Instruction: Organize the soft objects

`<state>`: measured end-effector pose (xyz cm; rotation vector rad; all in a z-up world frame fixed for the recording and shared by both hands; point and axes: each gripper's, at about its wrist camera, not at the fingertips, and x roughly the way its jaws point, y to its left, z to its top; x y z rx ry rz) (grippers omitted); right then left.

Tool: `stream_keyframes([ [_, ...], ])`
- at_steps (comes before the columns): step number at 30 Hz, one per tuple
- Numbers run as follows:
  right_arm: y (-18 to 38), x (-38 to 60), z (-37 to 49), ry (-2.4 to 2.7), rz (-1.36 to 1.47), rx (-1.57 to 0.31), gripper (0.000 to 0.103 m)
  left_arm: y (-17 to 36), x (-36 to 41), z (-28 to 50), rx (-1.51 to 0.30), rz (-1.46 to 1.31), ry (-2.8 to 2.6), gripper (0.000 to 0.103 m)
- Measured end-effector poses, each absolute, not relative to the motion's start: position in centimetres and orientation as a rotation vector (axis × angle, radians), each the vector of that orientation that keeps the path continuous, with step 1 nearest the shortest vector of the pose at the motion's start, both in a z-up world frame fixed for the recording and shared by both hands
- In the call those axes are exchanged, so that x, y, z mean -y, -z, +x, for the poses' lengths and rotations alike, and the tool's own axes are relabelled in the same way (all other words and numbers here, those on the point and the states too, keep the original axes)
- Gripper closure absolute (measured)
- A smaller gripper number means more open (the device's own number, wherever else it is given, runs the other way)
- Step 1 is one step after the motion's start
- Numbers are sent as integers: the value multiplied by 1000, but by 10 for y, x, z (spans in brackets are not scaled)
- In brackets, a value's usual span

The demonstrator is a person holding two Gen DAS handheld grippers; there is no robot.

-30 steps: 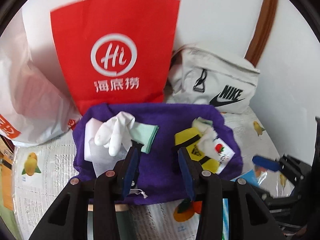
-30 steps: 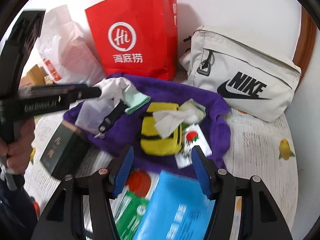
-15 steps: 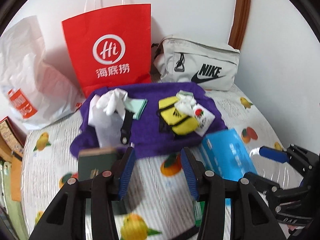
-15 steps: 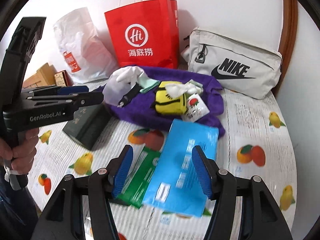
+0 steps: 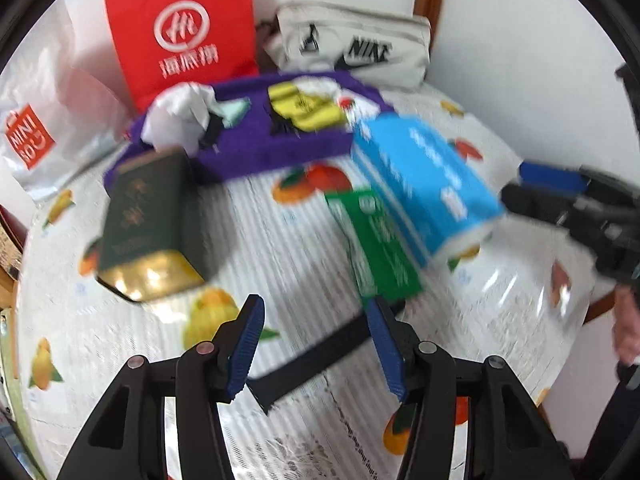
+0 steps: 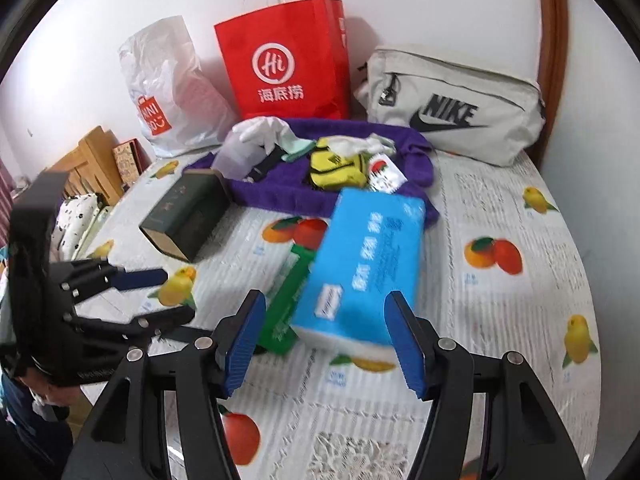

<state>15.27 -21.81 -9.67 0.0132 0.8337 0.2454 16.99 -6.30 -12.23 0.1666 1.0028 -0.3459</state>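
A purple towel [image 5: 276,148] [image 6: 280,192] lies at the back of the table. On it sit a white cloth [image 5: 180,116] [image 6: 256,132], a mint cloth [image 6: 298,148], a yellow pouch [image 5: 304,110] [image 6: 336,168] and a small strawberry packet [image 6: 384,174]. A blue tissue pack [image 5: 424,188] [image 6: 368,268] and a green packet [image 5: 376,248] [image 6: 288,304] lie nearer. My left gripper [image 5: 316,344] is open and empty above a black strap [image 5: 316,356]. My right gripper [image 6: 324,340] is open and empty, just short of the tissue pack.
A dark green box [image 5: 144,224] [image 6: 188,212] lies left of the towel. A red paper bag [image 6: 284,68], a white plastic bag [image 6: 172,88] and a grey Nike bag [image 6: 456,108] stand at the back wall. Wooden furniture [image 6: 92,164] is beyond the table's left edge.
Both grippers have pulled back from the purple towel toward the table's near edge and stay open. The tissue pack, green packet and green box have come into view.
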Motion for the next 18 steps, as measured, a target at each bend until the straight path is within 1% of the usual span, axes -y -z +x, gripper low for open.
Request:
stream_keyframes([
  [8, 119, 222, 138, -223, 12, -867, 41, 166, 62, 161, -1052, 246, 408, 51],
  [9, 120, 223, 138, -224, 17, -870, 41, 167, 60, 160, -1032, 254, 426, 49],
  [13, 126, 219, 144, -230, 22, -888, 41, 167, 65, 164, -1016, 287, 470, 49],
  [14, 127, 218, 146, -231, 19, -889, 41, 166, 68, 165, -1015, 291, 478, 54],
  [15, 128, 218, 146, -233, 18, -889, 41, 166, 70, 167, -1013, 293, 495, 67],
  [16, 128, 217, 147, -235, 18, -890, 41, 164, 73, 167, -1012, 293, 519, 72],
  [18, 131, 217, 148, -240, 23, -895, 41, 165, 76, 165, -1013, 300, 509, 74],
])
